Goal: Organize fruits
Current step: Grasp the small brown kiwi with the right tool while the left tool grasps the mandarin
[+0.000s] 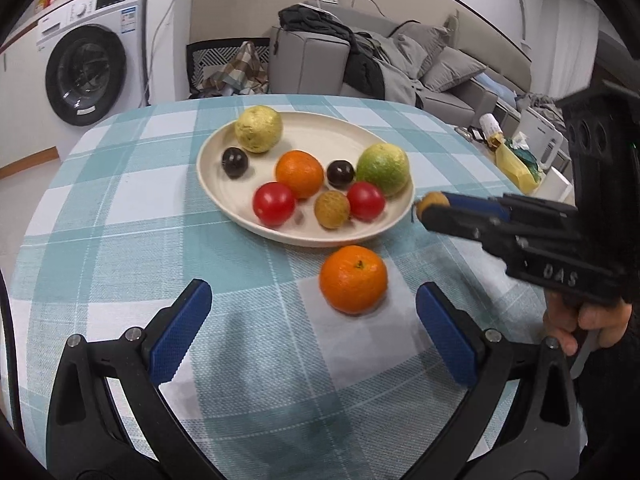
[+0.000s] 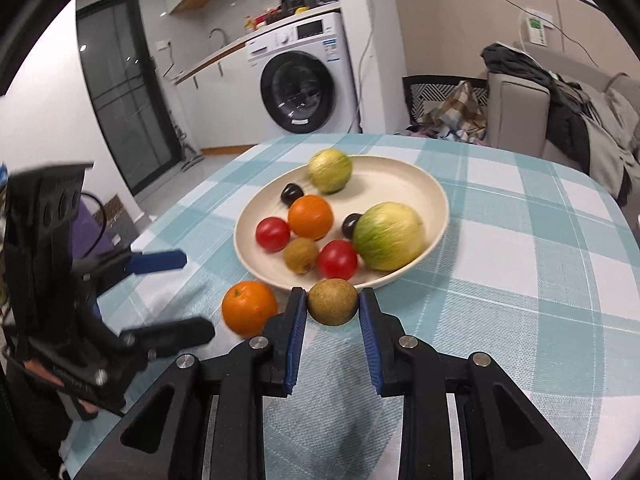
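A cream plate (image 1: 320,136) (image 2: 400,176) on the checked tablecloth holds several fruits: two green-yellow ones, an orange, two red tomatoes, two dark plums and a small brown fruit. A loose orange (image 1: 353,280) (image 2: 249,307) lies on the cloth just in front of the plate. My left gripper (image 1: 316,324) (image 2: 192,296) is open, and the loose orange sits just ahead of its blue pads without touching them. My right gripper (image 2: 332,306) (image 1: 426,206) is shut on a small round brown fruit (image 2: 332,300) (image 1: 434,201), held just above the cloth at the plate's near rim.
The table's far edge (image 1: 280,98) curves behind the plate. Beyond it stand a washing machine (image 1: 88,72), a dark chair with a plaid cloth (image 1: 236,68) and a grey sofa (image 1: 400,60) piled with clothes. A person's hand (image 1: 584,320) grips the right tool.
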